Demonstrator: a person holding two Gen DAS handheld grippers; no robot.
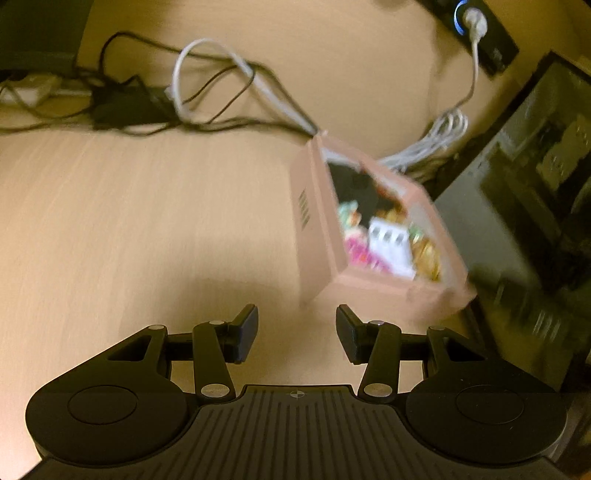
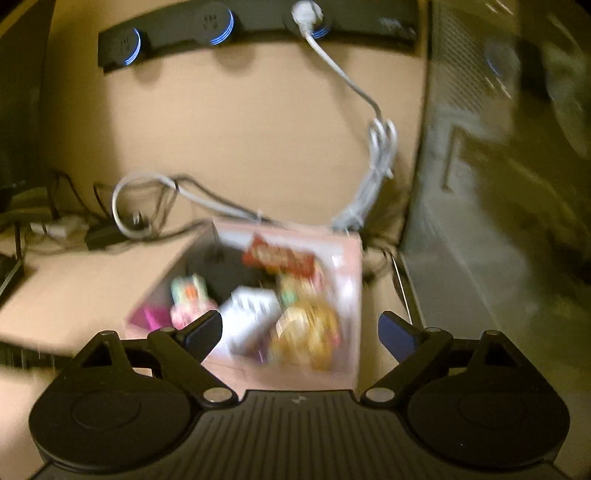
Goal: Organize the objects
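A pink open box [image 1: 306, 206] stands on the wooden desk, ahead and right of my left gripper [image 1: 297, 332], which is open with nothing between its fingers. The box holds several small packets, among them a white one [image 1: 391, 243]. In the right wrist view the same box [image 2: 351, 280] lies just below my right gripper [image 2: 301, 332], whose jaws stand wide open over it. Inside I see a red packet [image 2: 280, 258], a white packet [image 2: 251, 317], a golden round snack [image 2: 310, 328] and a pink item [image 2: 151, 317]. Both views are blurred.
Tangled black and white cables [image 1: 207, 92] and a black adapter [image 1: 125, 107] lie behind the box. A black socket strip [image 2: 221, 29] with a white plug [image 2: 306, 14] runs along the back. A grey computer case [image 2: 480, 184] stands at the right.
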